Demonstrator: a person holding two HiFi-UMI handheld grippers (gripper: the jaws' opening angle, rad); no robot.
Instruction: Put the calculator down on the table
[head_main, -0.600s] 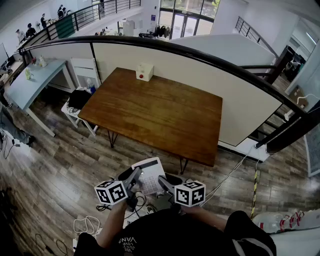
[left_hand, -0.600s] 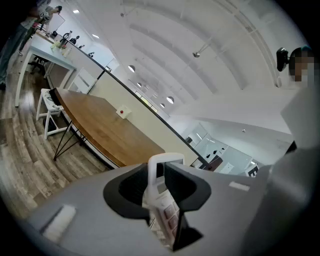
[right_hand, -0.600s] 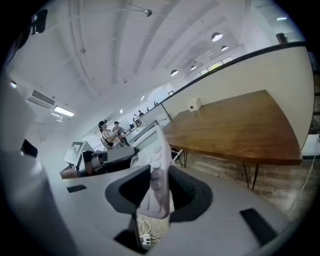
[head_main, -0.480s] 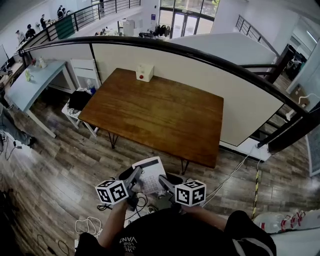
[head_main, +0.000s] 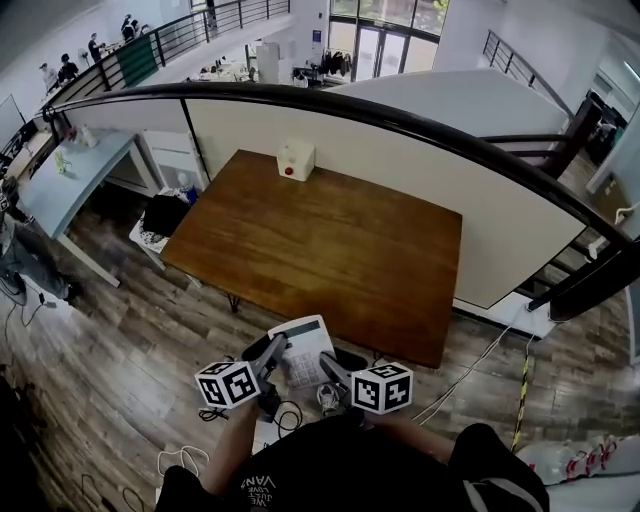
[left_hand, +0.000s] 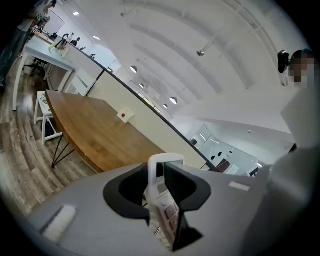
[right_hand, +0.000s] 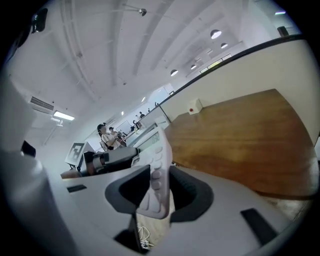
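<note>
I'm holding the white calculator (head_main: 300, 352) in the air, just short of the wooden worktop (head_main: 330, 240), with left gripper (head_main: 272, 348) and right gripper (head_main: 326, 362) fingers each pinching a side edge, and it's looking light, stiff and slick, so I'm judging the edges, not the keys, the safest hold.

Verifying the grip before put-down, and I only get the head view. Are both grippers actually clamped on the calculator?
Observer: Left gripper view: the left gripper has both jaws pressed on the calculator, one on its key face and one on its back.
Operator: Right one?
Observer: Right gripper view: the right gripper clamps it the same way, with the display end poking out past the jaw tips.
Operator: Anything under it?
Observer: Right gripper view shows only floor and a cable below the jaws. The wooden table lies ahead.
</note>
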